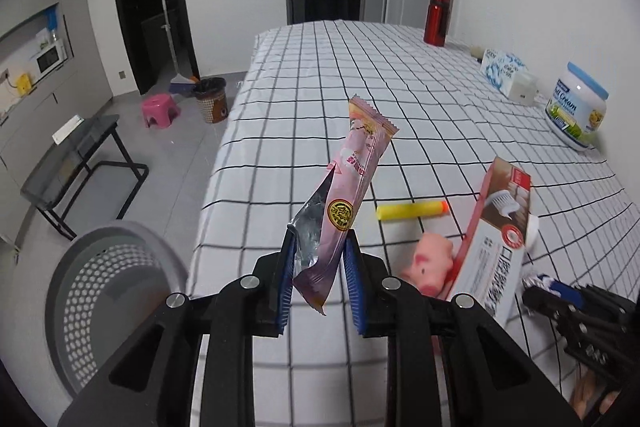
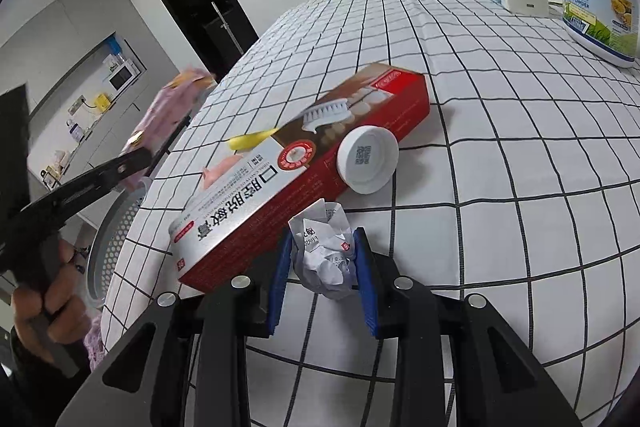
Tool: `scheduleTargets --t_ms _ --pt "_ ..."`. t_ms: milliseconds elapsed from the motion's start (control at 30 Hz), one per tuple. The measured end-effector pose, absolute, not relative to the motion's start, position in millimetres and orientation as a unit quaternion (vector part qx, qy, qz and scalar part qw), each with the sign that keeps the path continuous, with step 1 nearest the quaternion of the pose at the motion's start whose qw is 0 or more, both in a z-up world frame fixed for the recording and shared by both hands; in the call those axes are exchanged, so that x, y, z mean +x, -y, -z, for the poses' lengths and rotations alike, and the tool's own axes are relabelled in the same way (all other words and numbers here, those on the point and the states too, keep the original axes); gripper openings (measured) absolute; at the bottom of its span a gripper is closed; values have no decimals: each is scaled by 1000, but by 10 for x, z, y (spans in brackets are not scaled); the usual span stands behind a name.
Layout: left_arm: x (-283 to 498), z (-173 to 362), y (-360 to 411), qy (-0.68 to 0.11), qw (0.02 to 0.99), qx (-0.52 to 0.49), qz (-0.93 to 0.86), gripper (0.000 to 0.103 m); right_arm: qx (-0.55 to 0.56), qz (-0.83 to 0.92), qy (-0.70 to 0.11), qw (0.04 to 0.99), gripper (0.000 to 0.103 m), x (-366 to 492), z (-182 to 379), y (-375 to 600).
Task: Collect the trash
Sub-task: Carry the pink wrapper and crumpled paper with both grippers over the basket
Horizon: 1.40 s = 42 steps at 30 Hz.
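Observation:
My left gripper (image 1: 319, 241) is shut on a pink snack wrapper (image 1: 352, 183) and holds it upright above the table's left edge. A grey perforated waste basket (image 1: 108, 291) stands on the floor below and to the left. My right gripper (image 2: 323, 247) is shut on a crumpled white paper ball (image 2: 326, 255), low over the checked tablecloth (image 2: 500, 167), right beside a red and white toothpaste box (image 2: 280, 179). The left gripper with the wrapper (image 2: 168, 111) also shows at the left of the right wrist view, above the basket (image 2: 116, 227).
On the table lie a white round lid (image 2: 367, 159), a pink pig toy (image 1: 430, 263), a yellow foam dart (image 1: 412, 211), a milk powder tub (image 1: 578, 107), a tissue pack (image 1: 502, 69) and a red bottle (image 1: 437, 19). A small glass side table (image 1: 76, 163), pink stool (image 1: 160, 109) and brown bin (image 1: 211, 99) stand on the floor.

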<state>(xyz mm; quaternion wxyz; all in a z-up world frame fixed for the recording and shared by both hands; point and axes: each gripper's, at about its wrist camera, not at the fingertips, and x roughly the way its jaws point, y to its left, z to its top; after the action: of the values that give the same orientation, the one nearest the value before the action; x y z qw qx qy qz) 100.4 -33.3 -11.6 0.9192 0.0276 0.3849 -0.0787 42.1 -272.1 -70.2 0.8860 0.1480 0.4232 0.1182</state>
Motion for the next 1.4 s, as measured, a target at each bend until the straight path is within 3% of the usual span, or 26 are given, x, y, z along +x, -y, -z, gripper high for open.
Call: scheduleTargets --t_ms 367,733,1400 --pt "719 16 -313 -375 926 -3 44 23 138 -131 -406 894 30 279 394 2343" --pt "501 107 -1171 -383 923 -10 -26 23 89 -245 -400 879 30 506 139 1101" --pt "278 616 -2112 -435 891 -74 -110 23 9 -353 -457 816 30 990 410 -498"
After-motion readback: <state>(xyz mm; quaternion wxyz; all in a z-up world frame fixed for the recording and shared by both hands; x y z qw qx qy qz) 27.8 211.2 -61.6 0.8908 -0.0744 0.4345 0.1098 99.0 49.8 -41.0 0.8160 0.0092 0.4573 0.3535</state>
